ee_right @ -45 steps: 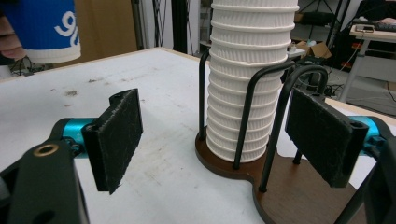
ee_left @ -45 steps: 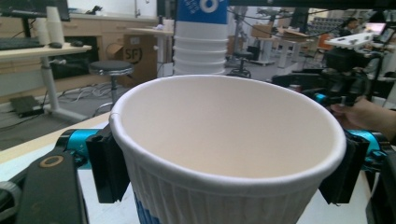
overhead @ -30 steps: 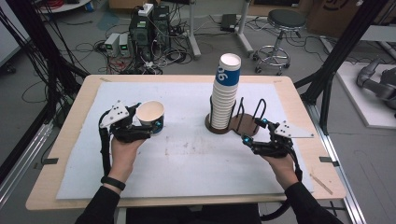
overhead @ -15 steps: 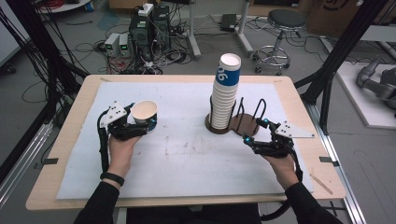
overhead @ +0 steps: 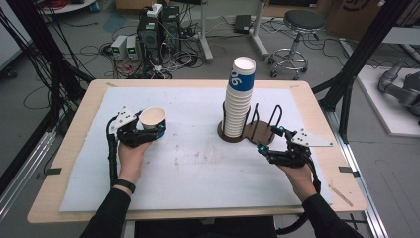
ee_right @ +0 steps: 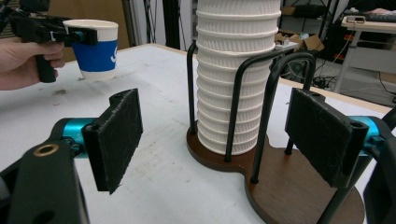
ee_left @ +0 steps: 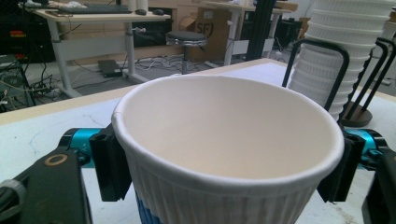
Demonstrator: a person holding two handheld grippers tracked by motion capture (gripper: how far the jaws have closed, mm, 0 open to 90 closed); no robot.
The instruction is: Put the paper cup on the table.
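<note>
Round stool and what looks like electronics boxes stand beyond the table

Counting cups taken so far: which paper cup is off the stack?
The single cup clamped in the left tool, held at the table's left; the other cups sit nested in the stack on the wire holder.

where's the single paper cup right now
In the high view the paper cup sits upright between the jaws of the left hand-held gripper, over the left part of the table, well left of the cup stack in its holder.

Left gripper jaws clamped, right gripper jaws apart
</note>
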